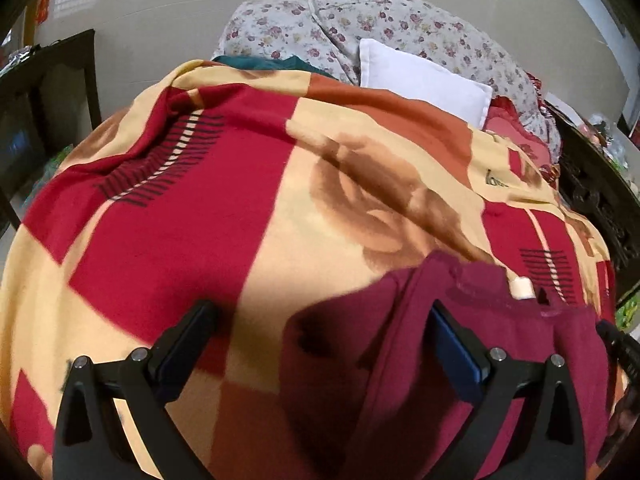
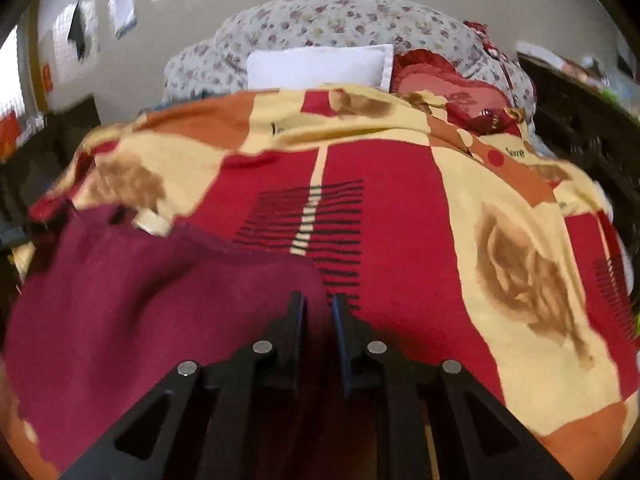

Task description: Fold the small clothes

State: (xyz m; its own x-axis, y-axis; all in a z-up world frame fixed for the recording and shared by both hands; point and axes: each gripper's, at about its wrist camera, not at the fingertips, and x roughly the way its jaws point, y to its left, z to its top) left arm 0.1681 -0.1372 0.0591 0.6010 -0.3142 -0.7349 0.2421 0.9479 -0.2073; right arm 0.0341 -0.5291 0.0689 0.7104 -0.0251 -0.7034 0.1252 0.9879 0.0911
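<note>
Maroon garment lay spread on a blanket with red, cream and orange blocks that covered the bed. In the left wrist view it lay at the lower right, and the left gripper had its jaws spread wide. One finger stood over the bare blanket and the other over the cloth, and nothing was pinched between them. In the right wrist view the garment filled the lower left. The right gripper had its jaws almost together, with a fold of the maroon edge running into the narrow gap. A small pale tag sat at the far edge of the garment; no writing on it could be read. On the blanket, near a red dot, a short dark word was printed, too blurred to read surely.
</note>
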